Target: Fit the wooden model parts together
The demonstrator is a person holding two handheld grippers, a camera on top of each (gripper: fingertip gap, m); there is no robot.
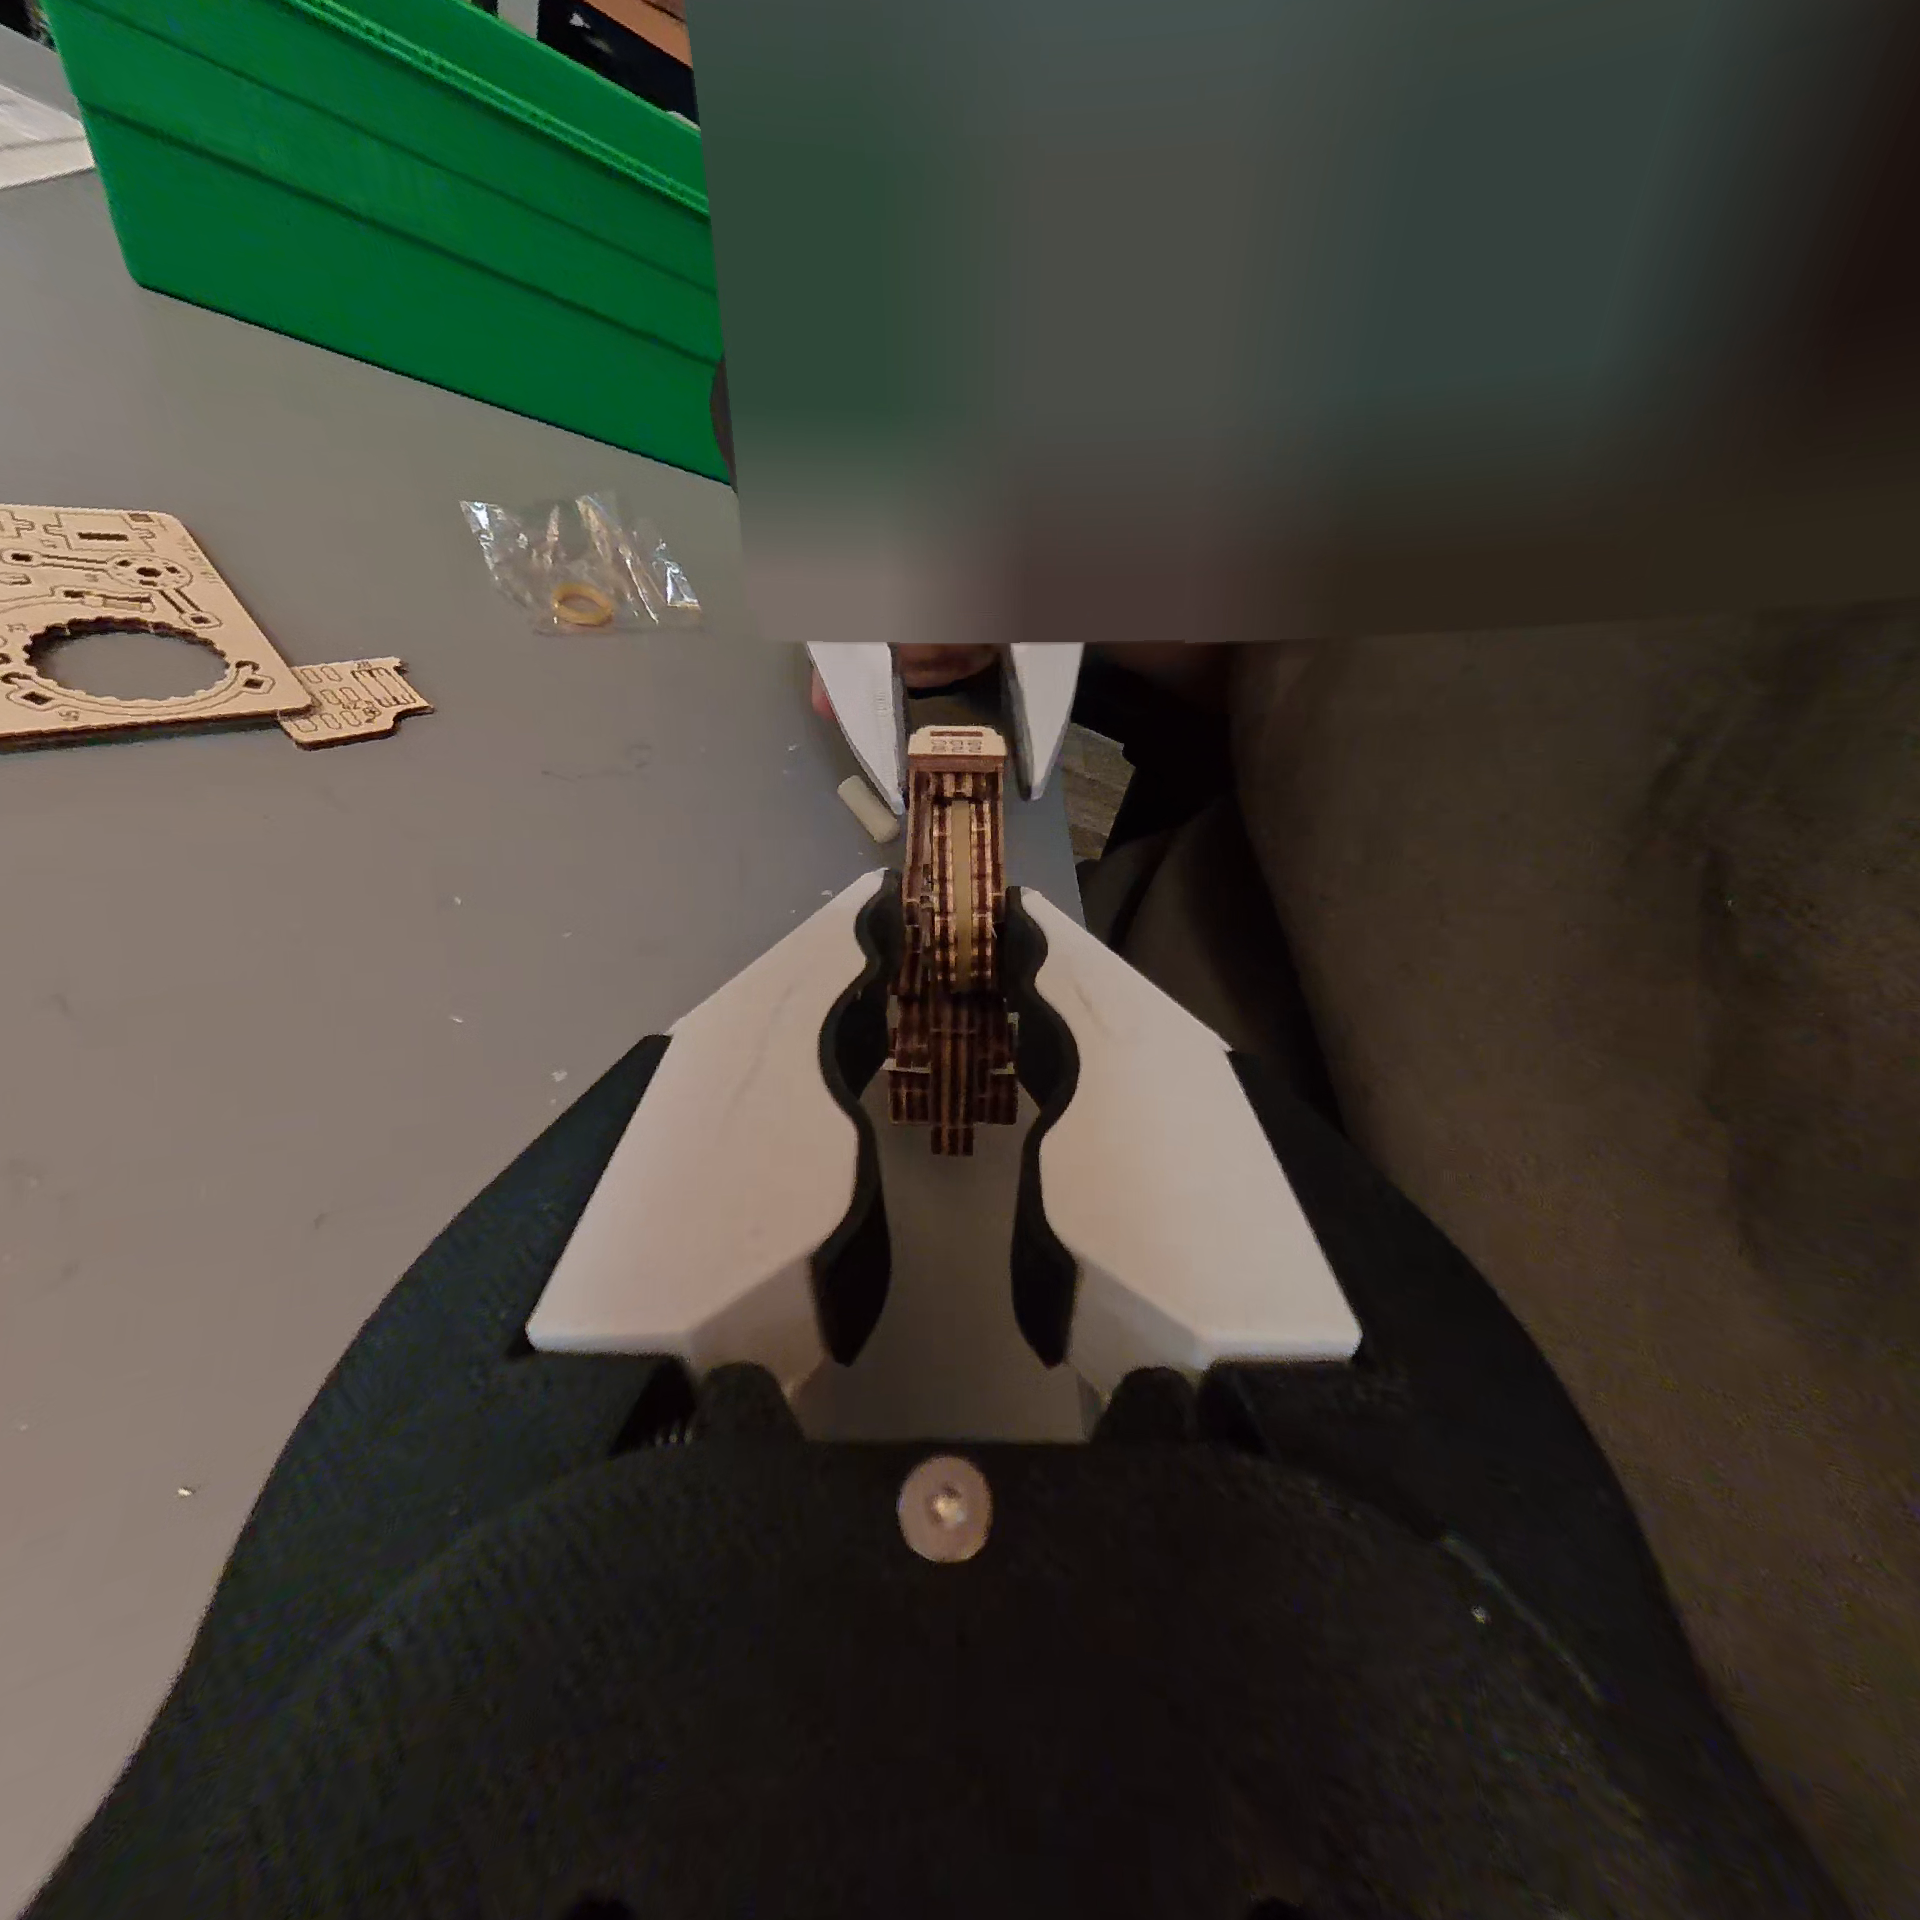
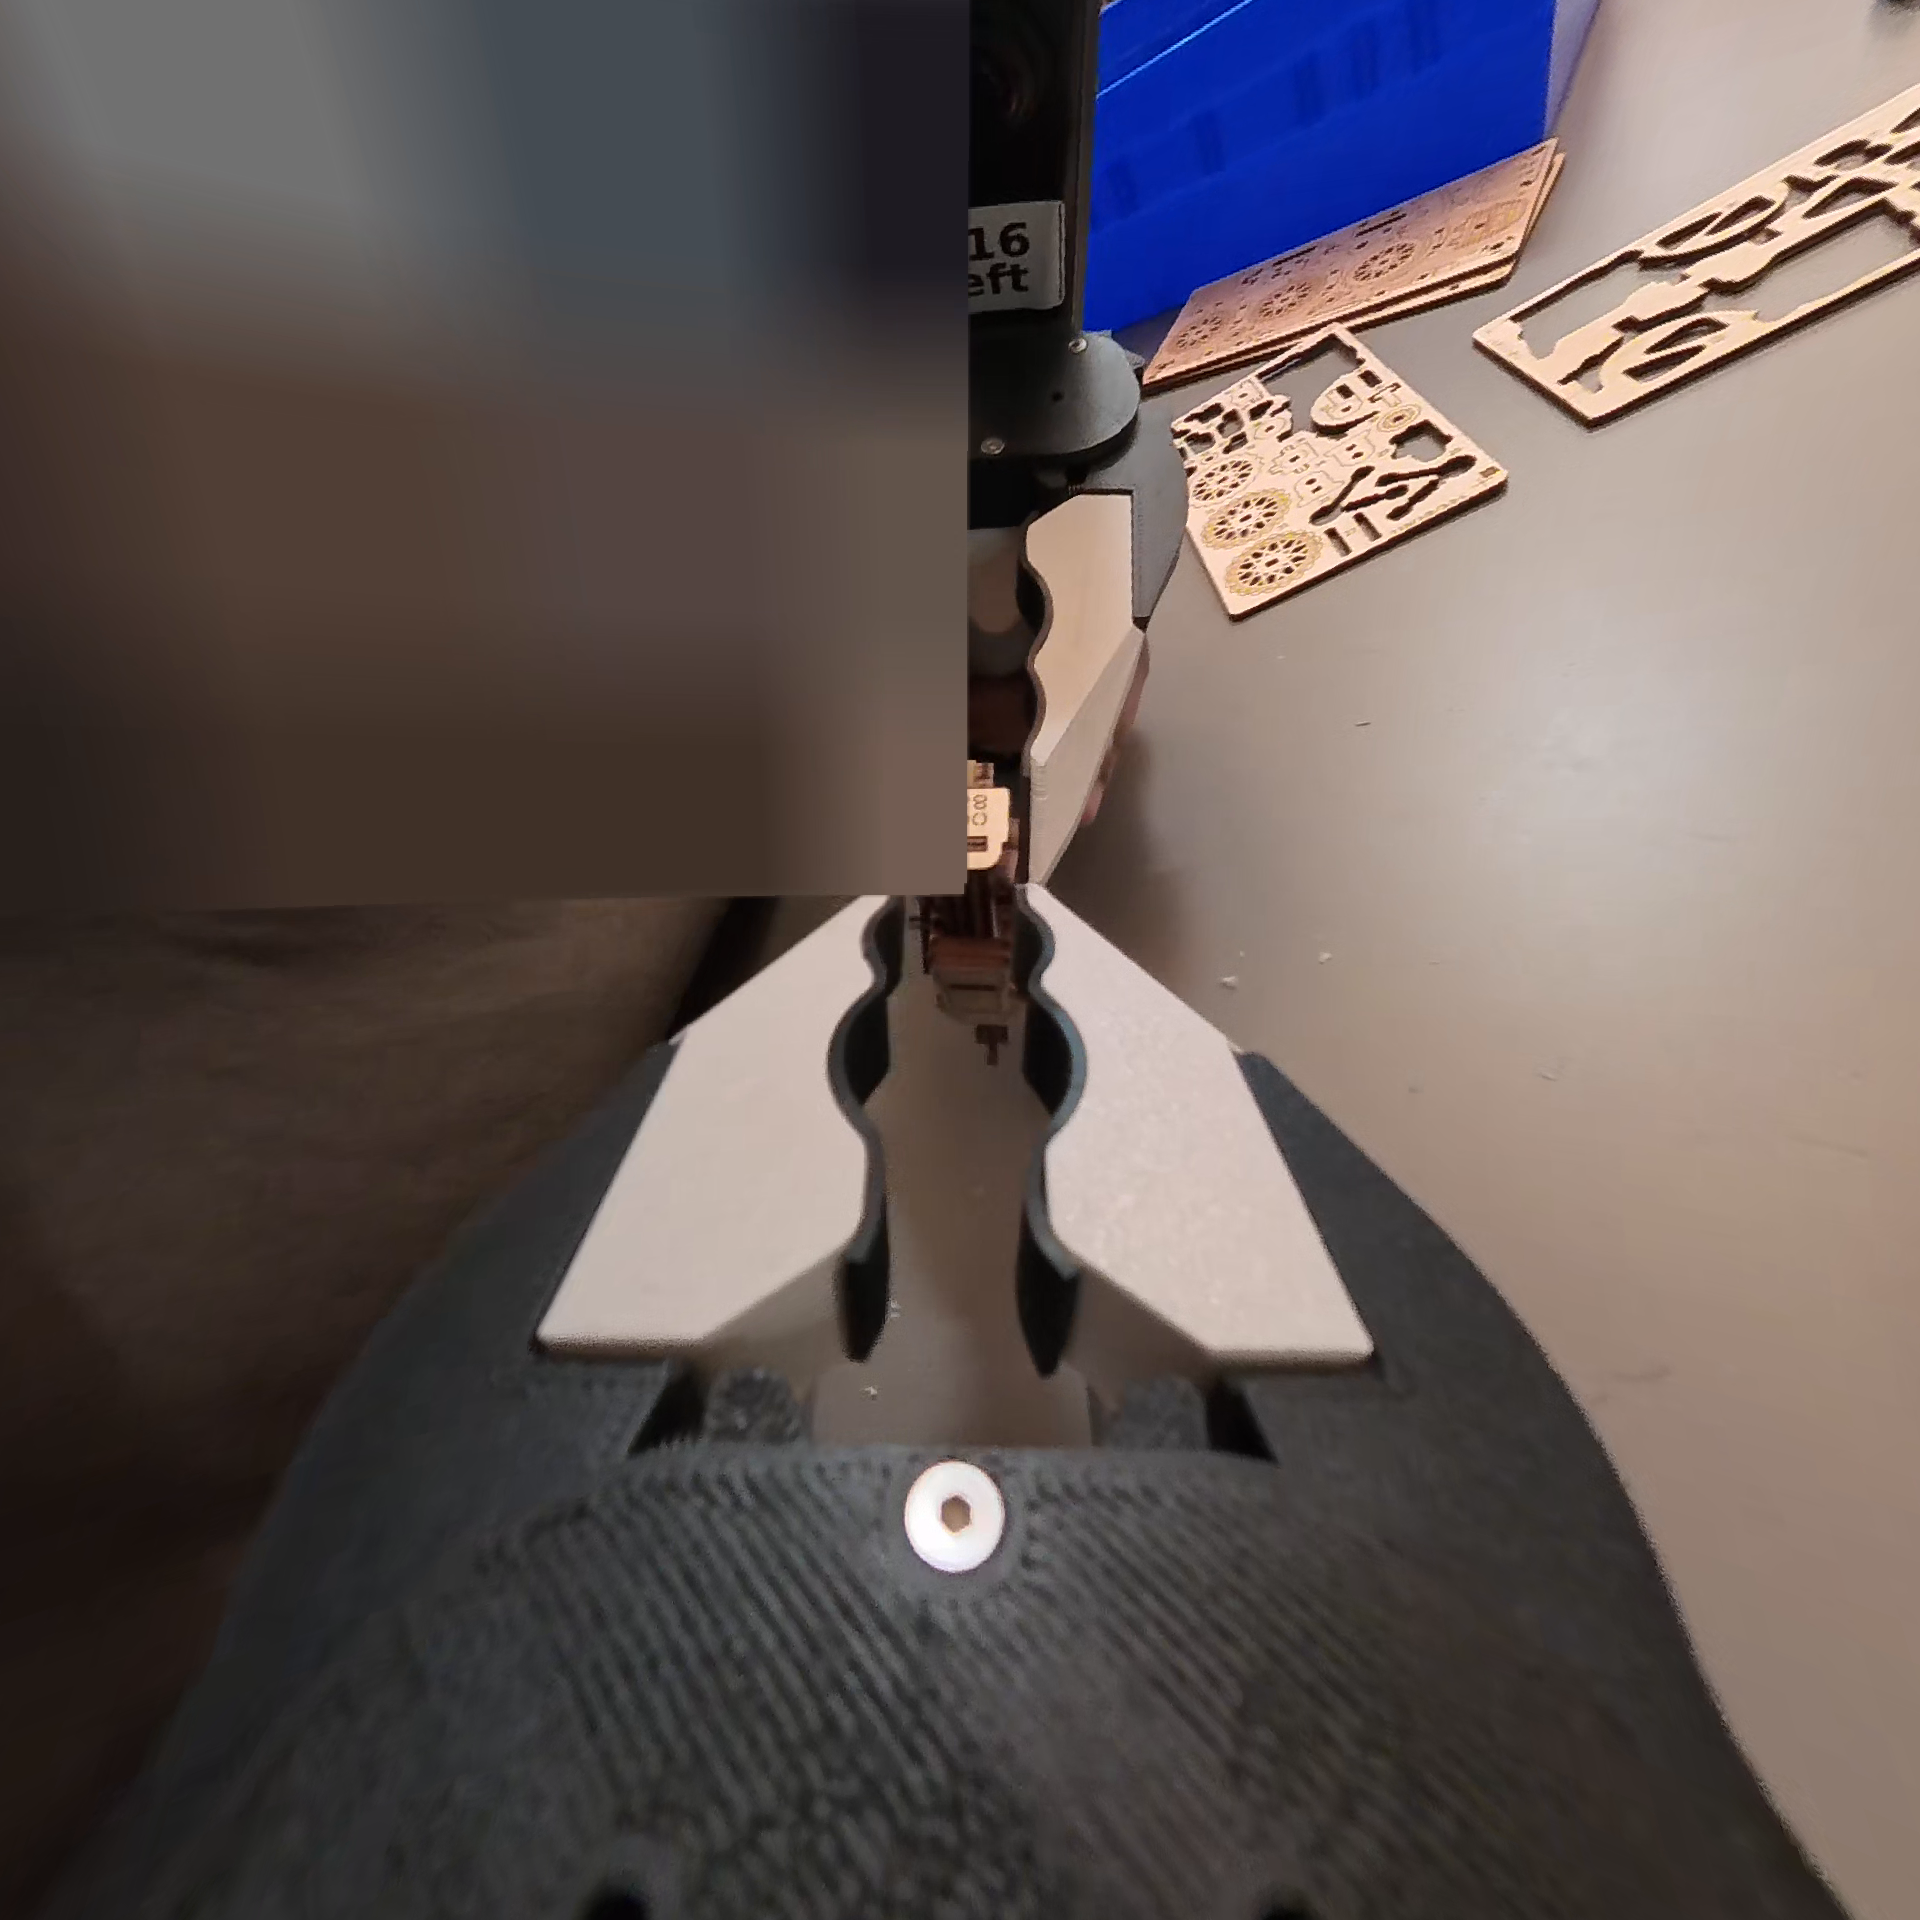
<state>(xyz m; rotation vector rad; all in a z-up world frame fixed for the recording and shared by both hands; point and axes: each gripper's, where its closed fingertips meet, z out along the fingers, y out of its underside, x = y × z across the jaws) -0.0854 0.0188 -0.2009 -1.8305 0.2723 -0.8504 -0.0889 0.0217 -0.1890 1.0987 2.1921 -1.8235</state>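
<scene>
A small layered wooden model assembly (image 1: 954, 977), with dark laser-cut edges and a pale wheel in its middle, is held over the grey table (image 1: 312, 1039). My left gripper (image 1: 954, 894) is shut on its lower half. My right gripper (image 1: 961, 795) comes in from the far side, and its white fingers clamp the assembly's top end, which carries a small pale plate (image 1: 954, 743). In the right wrist view my right gripper (image 2: 956, 909) is shut on the same assembly (image 2: 971, 951). One finger of the left gripper (image 2: 1086, 665) shows just beyond it. A blur patch hides the rest.
A green bin (image 1: 395, 208) stands at the back left. A punched wooden sheet (image 1: 125, 623), a clear bag holding a rubber band (image 1: 582, 582) and a small white peg (image 1: 868, 805) lie on the table. In the right wrist view there are a blue bin (image 2: 1299, 135) and several wooden part sheets (image 2: 1340, 468). The grippers are tip to tip, or close to it.
</scene>
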